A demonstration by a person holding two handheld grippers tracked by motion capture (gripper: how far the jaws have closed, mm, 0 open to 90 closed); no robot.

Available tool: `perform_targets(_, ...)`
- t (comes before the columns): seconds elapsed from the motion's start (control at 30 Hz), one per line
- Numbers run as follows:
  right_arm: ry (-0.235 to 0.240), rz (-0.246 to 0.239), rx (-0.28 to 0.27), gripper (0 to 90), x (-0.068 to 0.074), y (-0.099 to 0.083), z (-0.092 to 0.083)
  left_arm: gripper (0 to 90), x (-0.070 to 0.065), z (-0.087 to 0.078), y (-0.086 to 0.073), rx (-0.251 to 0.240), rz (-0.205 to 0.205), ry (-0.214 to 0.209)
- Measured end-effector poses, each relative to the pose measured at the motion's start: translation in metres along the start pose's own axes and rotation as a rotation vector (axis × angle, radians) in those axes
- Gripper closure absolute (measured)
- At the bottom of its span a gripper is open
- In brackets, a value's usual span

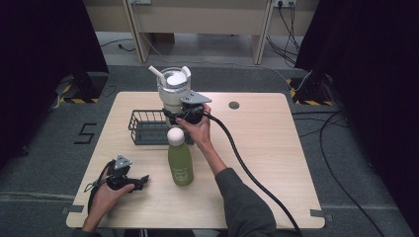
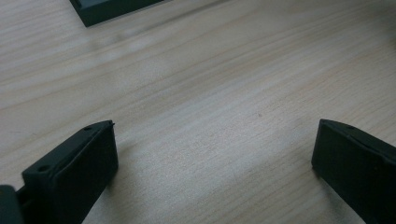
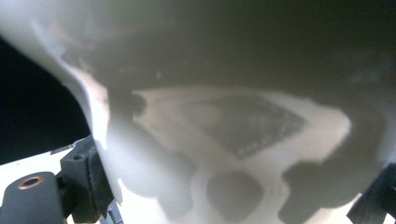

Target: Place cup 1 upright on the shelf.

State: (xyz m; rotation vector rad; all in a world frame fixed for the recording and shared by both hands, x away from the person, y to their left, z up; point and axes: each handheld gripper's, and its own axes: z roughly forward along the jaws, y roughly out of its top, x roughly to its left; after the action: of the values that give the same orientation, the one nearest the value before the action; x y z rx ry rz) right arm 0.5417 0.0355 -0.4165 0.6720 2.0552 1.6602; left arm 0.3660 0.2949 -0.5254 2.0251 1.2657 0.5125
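While the left gripper [image 1: 141, 181] rests low on the near left part of the surface [image 1: 276, 163], we see its jaws standing wide apart in the left gripper view, with bare pale wood between them and nothing touched or held. In that same view a dark corner of the basket [image 2: 109, 8] shows at the far edge, well apart from the jaws. From the high view, the left hand [image 1: 106, 190] wraps the gripper body, and the jaws point right along the surface toward the green bottle [image 1: 180, 159].

The right gripper [image 1: 184, 117] is up against the lower part of the white blender [image 1: 173, 91], which stands at the far middle of the surface, just behind the wire basket [image 1: 148, 127]. In the right gripper view the blender's pale curved base [image 3: 224, 154] sits between the two black jaws, one at the left edge and one at the right corner. The jaws look partly closed on that base, and we read them as gripping it, though the view is too close and blurred to see the pads pressing. The right hand [image 1: 197, 131] holds the gripper from the near side, its thick black cable [image 1: 247, 168] trailing back toward the near right.

The green bottle with its white cap [image 1: 175, 136] stands upright near the middle, just in front of the basket and just left of the right forearm [image 1: 232, 187].
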Motion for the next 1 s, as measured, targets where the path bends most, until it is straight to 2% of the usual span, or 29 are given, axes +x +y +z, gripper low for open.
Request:
perform_targets(0.13, -0.003, -0.006, 0.003, 11.0, 0.0, -0.002, 0.001, 0.0, 0.0, 0.0, 0.0, 0.0, 0.0, 0.0)
perform_targets(0.2, -0.004, 0.015, 0.009, 11.0, 0.001, -0.004, 0.001, 0.0, 0.0, 0.0, 0.0, 0.001, 0.002, 0.0)
perform_targets(0.23, -0.004, -0.001, 0.005, 11.0, -0.001, -0.005, 0.002, 0.0, 0.0, 0.0, 0.0, 0.001, 0.002, 0.0)
perform_targets(0.4, -0.007, 0.015, 0.008, 11.0, -0.001, -0.008, 0.002, 0.0, 0.0, 0.0, 0.0, 0.001, 0.002, 0.0)
perform_targets(0.53, -0.012, 0.004, 0.008, 11.0, -0.001, -0.01, 0.002, 0.0, 0.0, 0.0, 0.0, 0.001, 0.002, 0.0)
perform_targets(0.6, -0.013, 0.02, 0.013, 11.0, 0.0, -0.011, 0.002, 0.0, 0.0, 0.0, 0.0, 0.001, 0.002, 0.0)
perform_targets(0.77, -0.013, 0.0, 0.014, 11.0, 0.0, -0.013, 0.004, 0.0, 0.0, 0.0, 0.0, 0.001, 0.003, 0.0)
perform_targets(0.83, -0.016, 0.016, 0.024, 11.0, 0.001, -0.014, 0.004, 0.0, 0.0, 0.0, 0.0, 0.0, 0.001, 0.0)
perform_targets(0.9, -0.015, 0.001, 0.018, 11.0, 0.0, -0.015, 0.005, 0.0, 0.0, 0.0, 0.0, 0.0, 0.001, 0.0)
perform_targets(1.0, -0.015, 0.007, 0.023, 11.0, 0.001, -0.017, 0.006, 0.0, 0.0, 0.0, 0.0, 0.001, 0.002, 0.0)
